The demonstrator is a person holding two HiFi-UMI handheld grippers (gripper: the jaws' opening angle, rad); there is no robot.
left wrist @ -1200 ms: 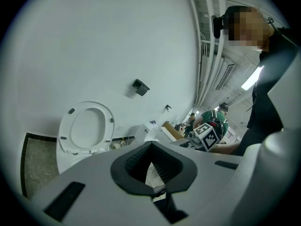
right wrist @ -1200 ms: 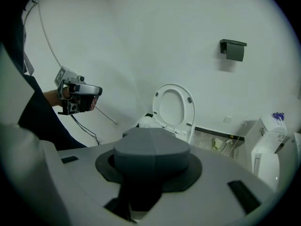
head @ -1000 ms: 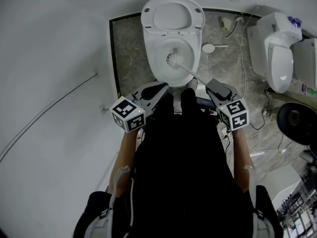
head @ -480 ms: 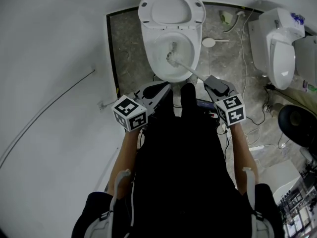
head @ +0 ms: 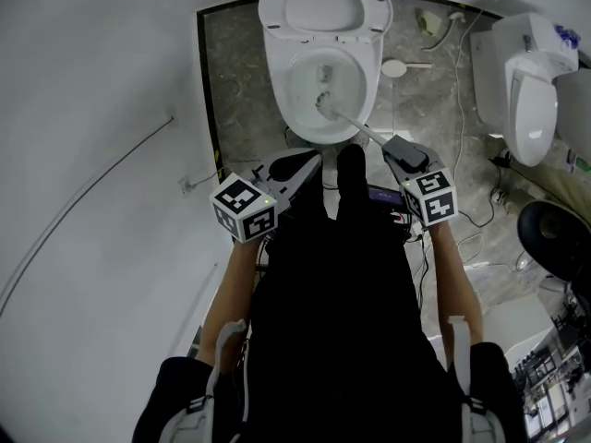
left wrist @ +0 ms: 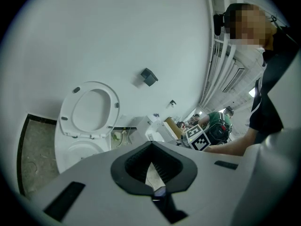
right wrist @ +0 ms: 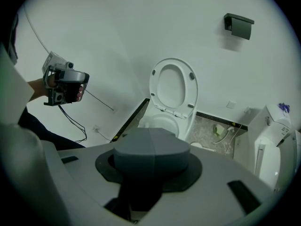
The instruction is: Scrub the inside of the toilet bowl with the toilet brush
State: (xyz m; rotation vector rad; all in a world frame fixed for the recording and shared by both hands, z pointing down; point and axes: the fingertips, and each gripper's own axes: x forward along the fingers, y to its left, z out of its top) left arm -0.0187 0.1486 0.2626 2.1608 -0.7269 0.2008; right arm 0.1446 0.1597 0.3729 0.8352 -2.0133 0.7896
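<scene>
Right gripper view: the toilet brush doesn't show at all, it sits behind the tool's own grey jaws, and only the far rim of the toilet bowl (right wrist: 162, 121) clears them. Left gripper view: the tool body cuts off the lower part of the bowl, and the brush can't be made out there.

Head view: the near end of the handle disappears into the right tool (head: 392, 144), so the exact grip spot is hidden. The right tool's jaws are pressed together (right wrist: 151, 145) around the handle of the toilet brush (head: 355, 125). The brush slants up-left, bristle head inside the toilet bowl (head: 281, 90), against the inner wall near the middle. The seat (head: 323, 7) is tipped up.

The left tool (head: 314, 161) is closed, tips meeting, nothing between them (left wrist: 151, 147). It hangs just off the bowl's front rim, not touching it. A second toilet (head: 526, 90) stands well apart to the right.
</scene>
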